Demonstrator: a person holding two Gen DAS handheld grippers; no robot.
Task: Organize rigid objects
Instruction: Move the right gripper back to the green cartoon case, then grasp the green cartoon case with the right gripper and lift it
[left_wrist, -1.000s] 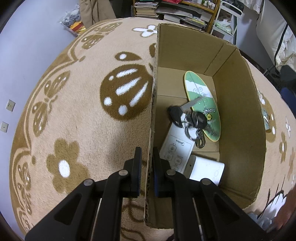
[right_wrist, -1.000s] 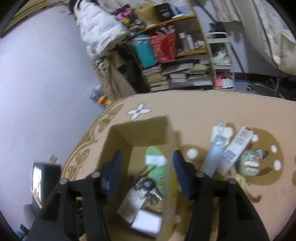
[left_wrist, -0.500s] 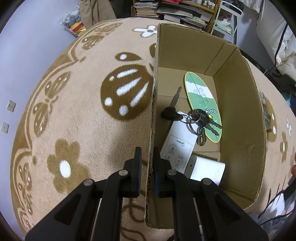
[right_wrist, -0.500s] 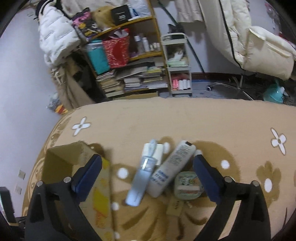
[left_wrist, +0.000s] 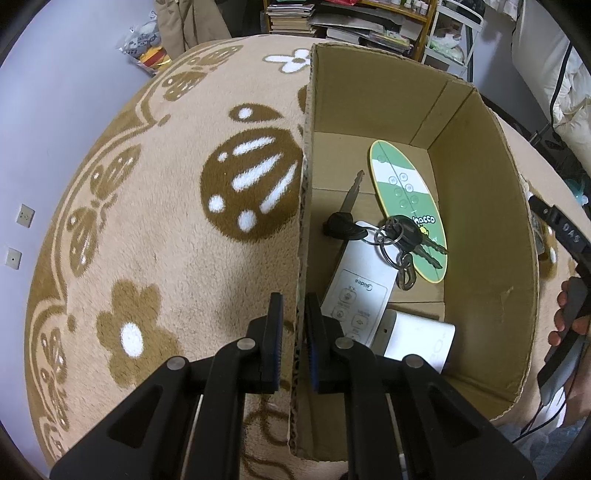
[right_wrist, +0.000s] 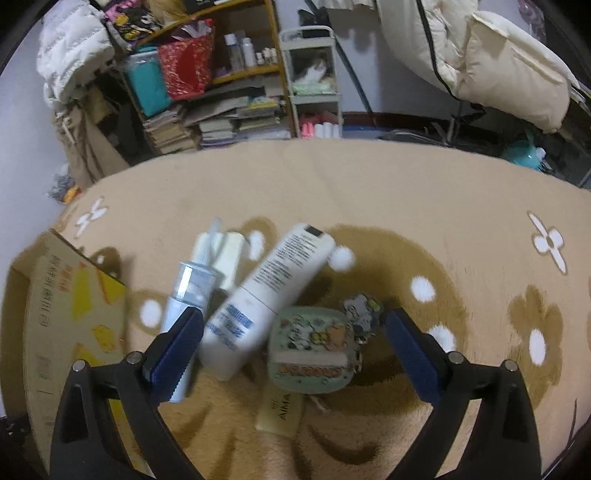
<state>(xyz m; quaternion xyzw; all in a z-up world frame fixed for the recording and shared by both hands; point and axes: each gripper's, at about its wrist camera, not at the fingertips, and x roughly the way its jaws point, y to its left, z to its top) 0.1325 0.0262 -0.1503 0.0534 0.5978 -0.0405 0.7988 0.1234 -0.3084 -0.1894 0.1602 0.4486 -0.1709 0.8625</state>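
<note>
On the rug, my left gripper is clamped on the cardboard box wall w/ keys inside. My right gripper hangs wide apart over the white bottle & green case, touching neither.

Keys atop remote and oval card inside box; bottles on rug beside it.

White device partly behind left-gripper arm; bottles blurred.

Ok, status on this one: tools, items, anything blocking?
Left tool shut on cardboard box wall. Right tool open over white bottle and patterned case. Nothing blocking.
</note>
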